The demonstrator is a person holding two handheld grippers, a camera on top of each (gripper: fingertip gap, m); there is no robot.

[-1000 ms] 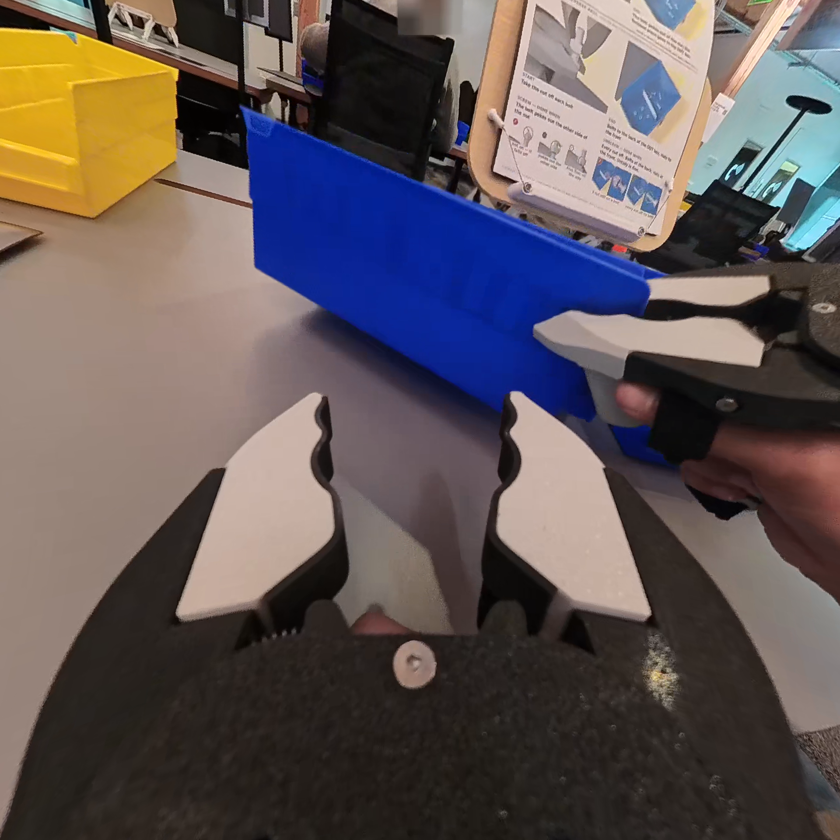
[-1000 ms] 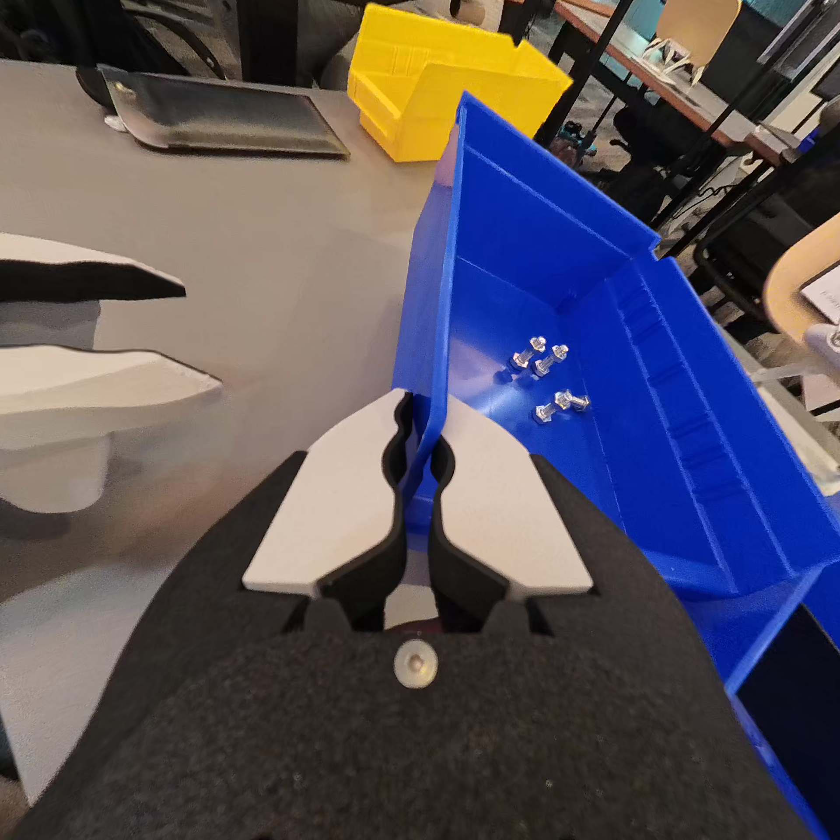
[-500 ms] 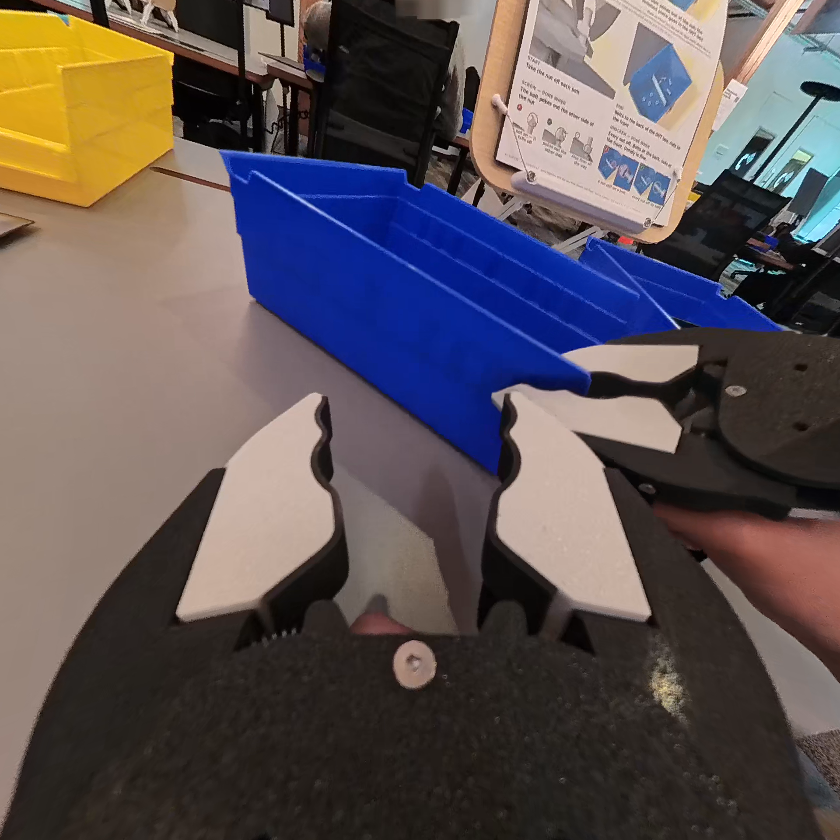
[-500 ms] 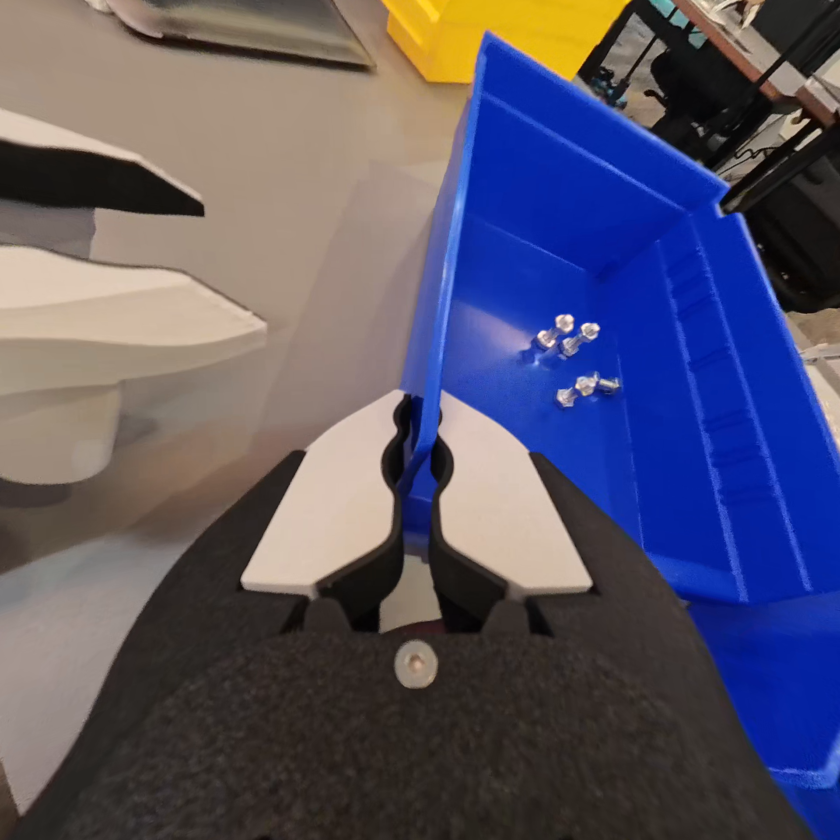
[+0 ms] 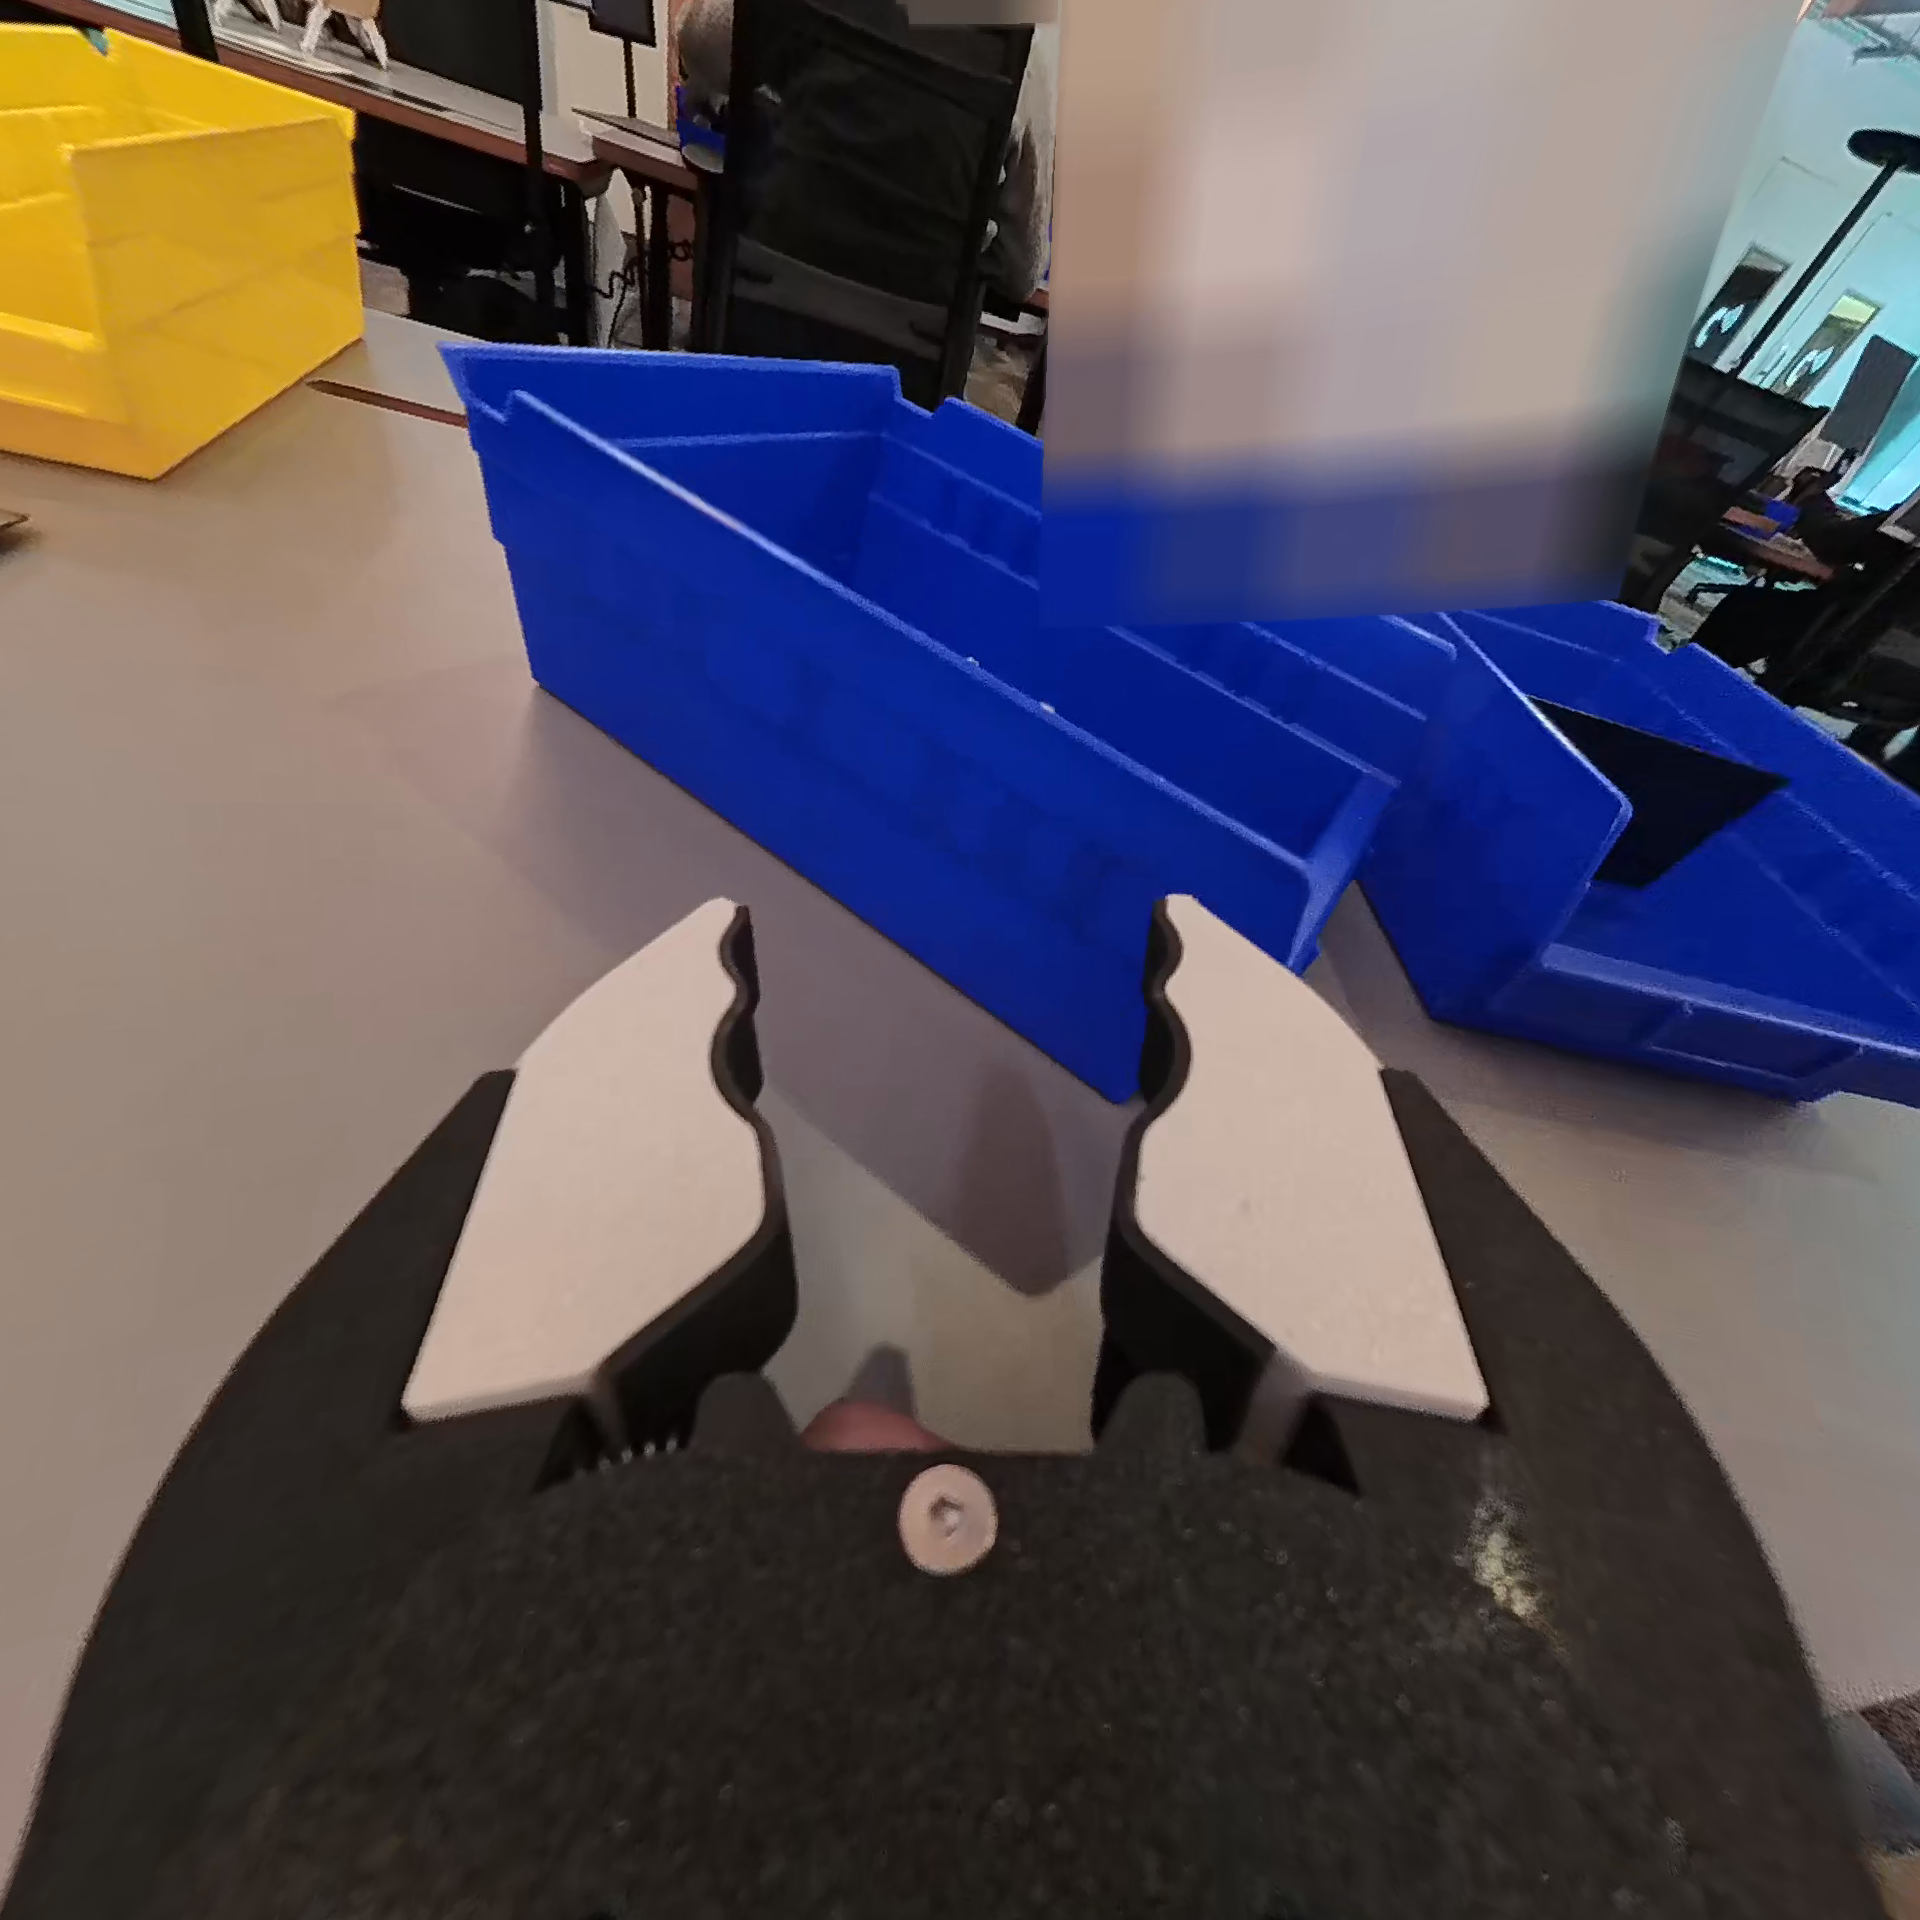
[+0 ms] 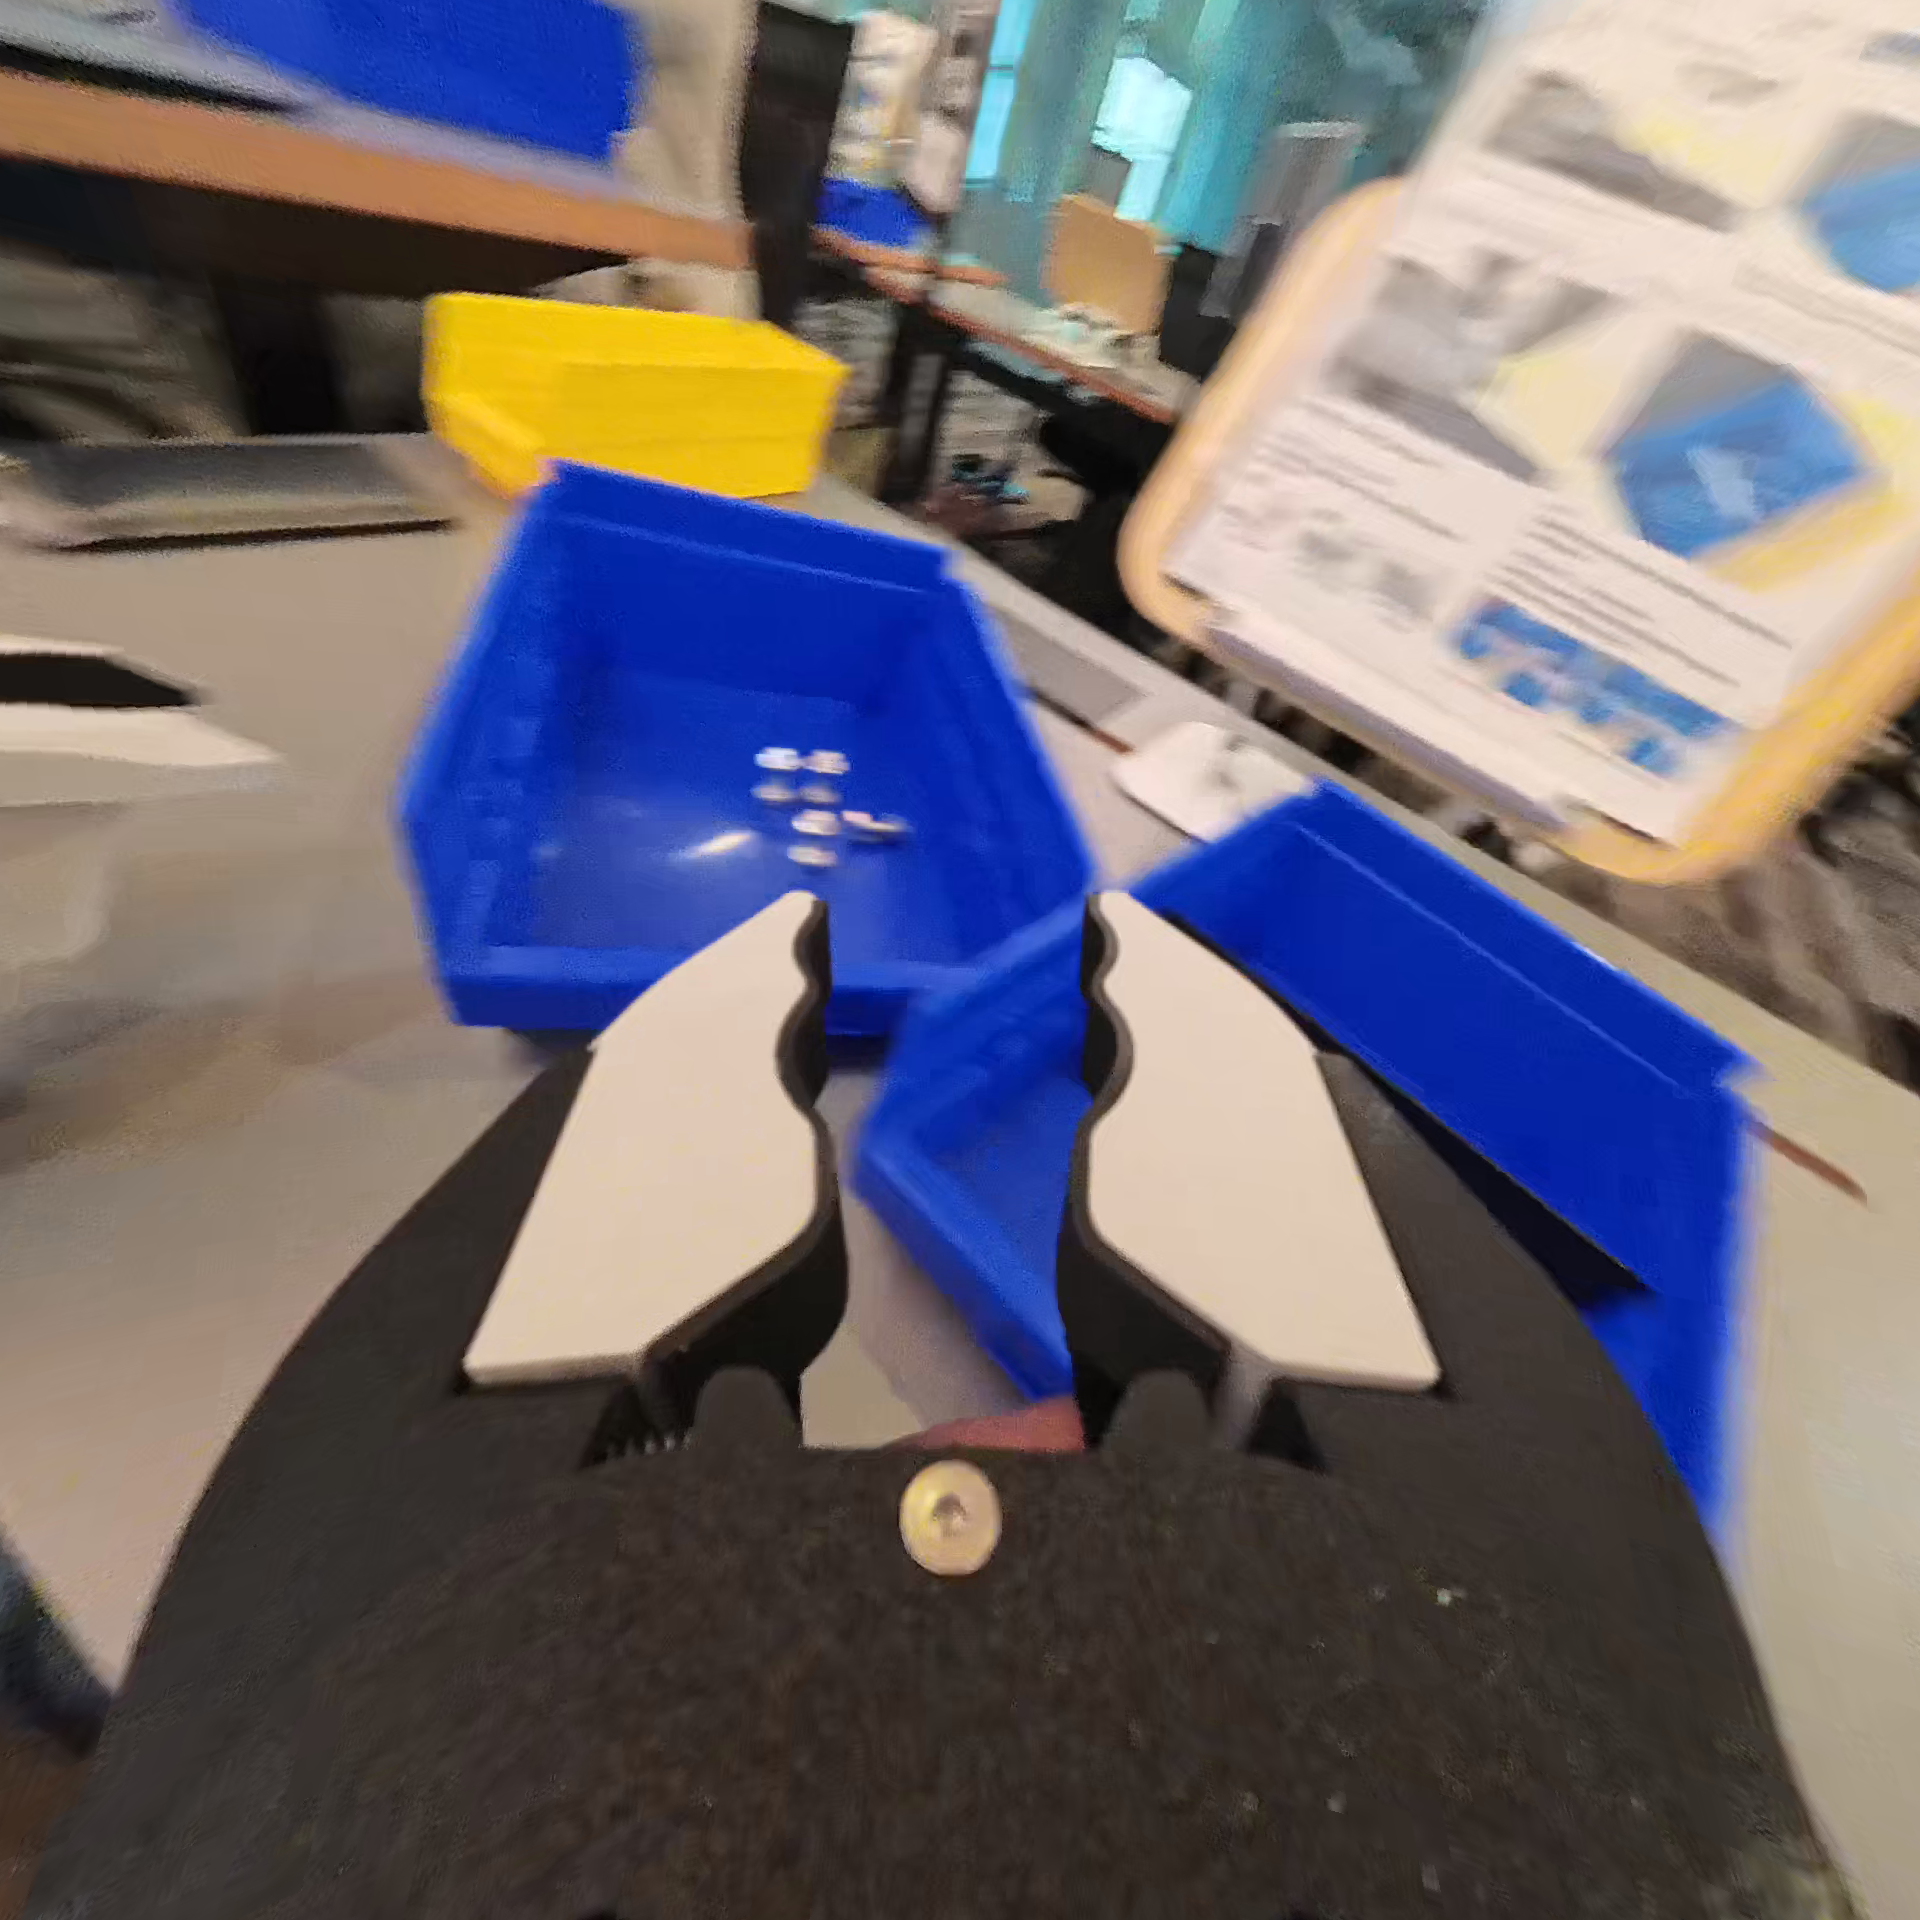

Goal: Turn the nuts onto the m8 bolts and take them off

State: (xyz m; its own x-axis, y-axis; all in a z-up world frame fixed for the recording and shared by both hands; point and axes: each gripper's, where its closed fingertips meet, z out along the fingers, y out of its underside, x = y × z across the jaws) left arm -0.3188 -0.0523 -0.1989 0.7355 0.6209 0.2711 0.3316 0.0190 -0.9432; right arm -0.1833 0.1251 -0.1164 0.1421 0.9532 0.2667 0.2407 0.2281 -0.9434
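Where bolts (image 6: 821, 805) lie: one blue bin (image 6: 520, 831).

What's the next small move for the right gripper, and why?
Probably reach the right gripper forward and down into the long blue bin toward the bolts on its floor. Its jaws are open and empty, the bin sits flat on the table, and no bolt is picked up yet. The left gripper is also open and empty.
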